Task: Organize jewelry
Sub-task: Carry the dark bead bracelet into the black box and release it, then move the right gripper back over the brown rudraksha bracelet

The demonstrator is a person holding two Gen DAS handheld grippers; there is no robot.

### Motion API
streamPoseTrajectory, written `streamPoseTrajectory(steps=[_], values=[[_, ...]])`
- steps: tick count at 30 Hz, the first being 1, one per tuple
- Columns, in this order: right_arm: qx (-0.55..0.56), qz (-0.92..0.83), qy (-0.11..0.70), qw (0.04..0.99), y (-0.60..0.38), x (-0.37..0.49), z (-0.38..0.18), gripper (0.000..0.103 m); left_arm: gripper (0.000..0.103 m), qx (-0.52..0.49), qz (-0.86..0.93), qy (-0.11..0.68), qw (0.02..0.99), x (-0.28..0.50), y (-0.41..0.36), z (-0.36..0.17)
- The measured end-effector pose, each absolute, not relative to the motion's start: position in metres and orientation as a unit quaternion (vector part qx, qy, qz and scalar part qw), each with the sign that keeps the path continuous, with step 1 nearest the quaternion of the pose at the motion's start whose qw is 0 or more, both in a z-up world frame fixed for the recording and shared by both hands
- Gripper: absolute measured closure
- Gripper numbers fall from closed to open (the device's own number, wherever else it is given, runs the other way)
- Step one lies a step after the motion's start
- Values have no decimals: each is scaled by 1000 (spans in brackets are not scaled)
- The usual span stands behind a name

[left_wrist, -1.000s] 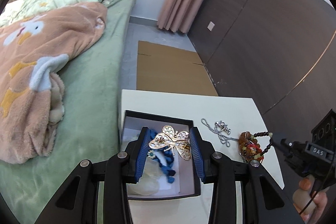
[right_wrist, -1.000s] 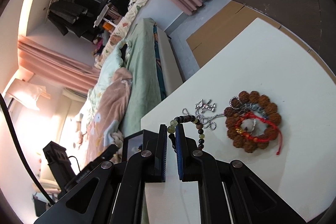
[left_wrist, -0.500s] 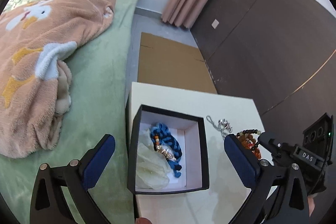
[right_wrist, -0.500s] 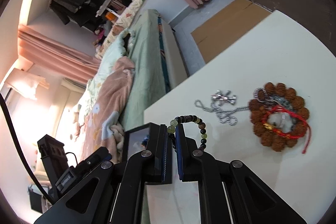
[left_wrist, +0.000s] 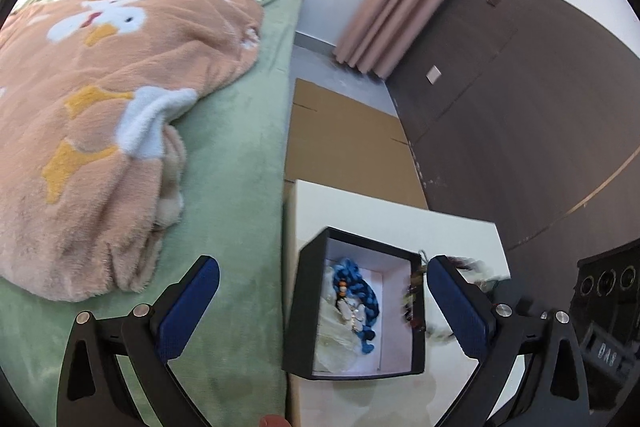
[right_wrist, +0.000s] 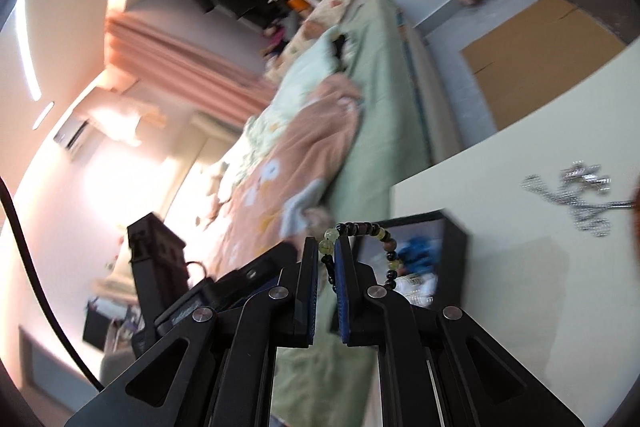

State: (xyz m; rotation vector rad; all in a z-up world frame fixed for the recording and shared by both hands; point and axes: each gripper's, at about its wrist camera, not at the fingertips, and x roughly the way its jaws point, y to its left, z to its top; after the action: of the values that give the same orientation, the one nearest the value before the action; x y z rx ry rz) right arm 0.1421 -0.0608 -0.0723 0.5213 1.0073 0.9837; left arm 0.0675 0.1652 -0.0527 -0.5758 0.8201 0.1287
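Note:
A black jewelry box (left_wrist: pixel 304 311) stands open on the white table (left_wrist: pixel 384 211); it also shows in the right wrist view (right_wrist: pixel 456 247). Inside lie a blue braided piece (left_wrist: pixel 362 297) and a pale item (left_wrist: pixel 340 339). My left gripper (left_wrist: pixel 324 291) is open wide and empty, straddling the box. My right gripper (right_wrist: pixel 327 251) is shut on a dark and green bead bracelet (right_wrist: pixel 368 231), held over the box's edge; the bracelet shows blurred in the left wrist view (left_wrist: pixel 412 291). A silver chain (right_wrist: pixel 576 195) lies on the table to the right.
A bed with a green sheet (left_wrist: pixel 232 155) and a peach blanket (left_wrist: pixel 100 99) borders the table's left side. Flat cardboard (left_wrist: pixel 344 143) lies on the floor beyond. A dark wall panel (left_wrist: pixel 520 107) runs along the right.
My left gripper opened and let go of a gold butterfly piece, then drew back. My right gripper carried the bead bracelet left from the table toward the box.

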Motion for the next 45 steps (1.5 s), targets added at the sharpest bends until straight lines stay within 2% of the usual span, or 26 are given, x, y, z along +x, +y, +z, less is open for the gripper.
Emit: streamPoseTrajectory(steps=[1,2,4,9,21,35,45], values=[[233,452,465,724,-55,142,-75,69,0,-279,65,391,875,66,168,-52],[231,452,469,722,-54,141,-78,45,0,-281,67,390,874,65,170,-52],[235,441,468,729,-56,141,-82,31,0,-284,69,388,874,63,173,-52],[253,411,473,737,-78,147,-86,31,0,-284,68,383,876,60,172,-50],[257,320,425,807,-168,146,-55,31,0,-247,39,359,899,62,136,-36],[240,244,446,827,-233,149,-53,31,0,-224,4,351,909,75,79,-31],[209,169,489,830,-266,158,-73,31,0,-219,2,348,912,84,39,-33]])
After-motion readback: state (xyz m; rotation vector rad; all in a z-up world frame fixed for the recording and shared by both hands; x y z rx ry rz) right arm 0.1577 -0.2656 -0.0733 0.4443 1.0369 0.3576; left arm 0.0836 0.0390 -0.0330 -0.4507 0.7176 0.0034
